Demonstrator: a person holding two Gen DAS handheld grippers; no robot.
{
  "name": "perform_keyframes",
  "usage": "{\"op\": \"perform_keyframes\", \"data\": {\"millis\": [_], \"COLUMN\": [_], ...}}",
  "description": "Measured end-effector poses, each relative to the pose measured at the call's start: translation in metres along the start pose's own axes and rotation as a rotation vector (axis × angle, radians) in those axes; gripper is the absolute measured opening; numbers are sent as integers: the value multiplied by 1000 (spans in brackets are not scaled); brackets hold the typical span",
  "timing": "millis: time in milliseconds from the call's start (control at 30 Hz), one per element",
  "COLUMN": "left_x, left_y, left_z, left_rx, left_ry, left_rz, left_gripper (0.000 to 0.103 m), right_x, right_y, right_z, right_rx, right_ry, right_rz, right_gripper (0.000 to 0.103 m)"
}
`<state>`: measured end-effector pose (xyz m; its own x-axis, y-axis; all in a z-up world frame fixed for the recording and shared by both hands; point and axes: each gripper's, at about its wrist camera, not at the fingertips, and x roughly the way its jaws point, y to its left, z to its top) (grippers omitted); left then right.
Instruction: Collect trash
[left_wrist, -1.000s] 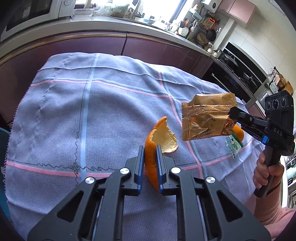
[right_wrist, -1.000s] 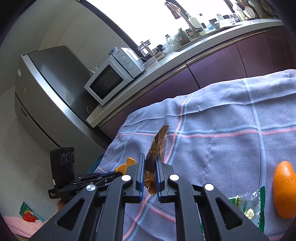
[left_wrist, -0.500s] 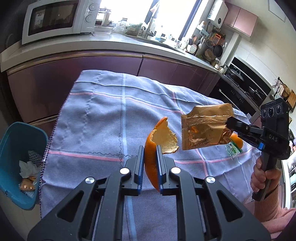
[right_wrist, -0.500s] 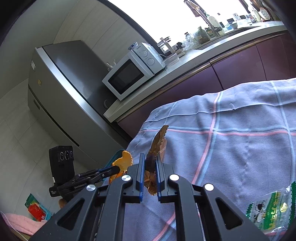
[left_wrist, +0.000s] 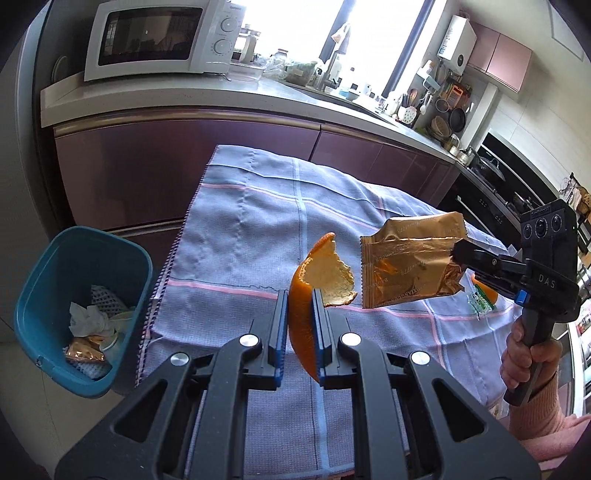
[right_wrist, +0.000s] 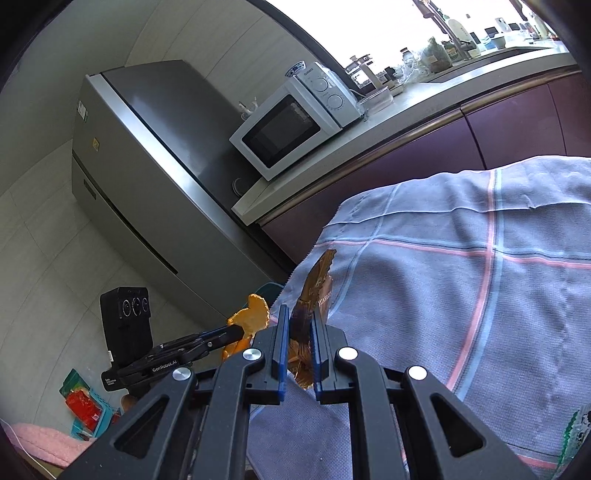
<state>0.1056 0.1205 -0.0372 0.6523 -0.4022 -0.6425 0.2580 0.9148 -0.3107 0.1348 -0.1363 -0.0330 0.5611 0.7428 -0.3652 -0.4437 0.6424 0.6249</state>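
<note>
Left tongs (left_wrist: 299, 314) clamp a curled orange peel with pale pith (left_wrist: 317, 273), held above the grey checked cloth-covered worktop (left_wrist: 251, 236). Right tongs (right_wrist: 298, 332) clamp a crinkled gold foil wrapper (left_wrist: 410, 266) at the peel's 3 o'clock. Blue plastic bin (left_wrist: 29, 295), part-filled, stands at 9 o'clock.

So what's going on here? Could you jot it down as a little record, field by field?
Setting: kitchen, table under a checked cloth
Left gripper: shut on an orange peel, held above the cloth
Right gripper: shut on a gold wrapper, also held in the air
Bin: blue bin on the floor by the table's left edge, already holding crumpled tissue and a wrapper
Left on the table: an orange and a green-printed packet
Stage: both pieces picked up, not yet dropped in the bin
</note>
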Motion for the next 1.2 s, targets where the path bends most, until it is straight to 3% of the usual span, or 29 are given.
{"op": "perform_keyframes", "data": {"millis": [1200], "left_x": [-71], "left_y": [75], "left_z": [-13], "left_rx": [-119], "left_ry": [-97], "left_rz": [122], "left_gripper": [13], "right_x": [87], "right_y": [48], "right_z": [1], "right_rx": [-59], "right_ry": [120], "right_rz": [131], "right_gripper": [9]}}
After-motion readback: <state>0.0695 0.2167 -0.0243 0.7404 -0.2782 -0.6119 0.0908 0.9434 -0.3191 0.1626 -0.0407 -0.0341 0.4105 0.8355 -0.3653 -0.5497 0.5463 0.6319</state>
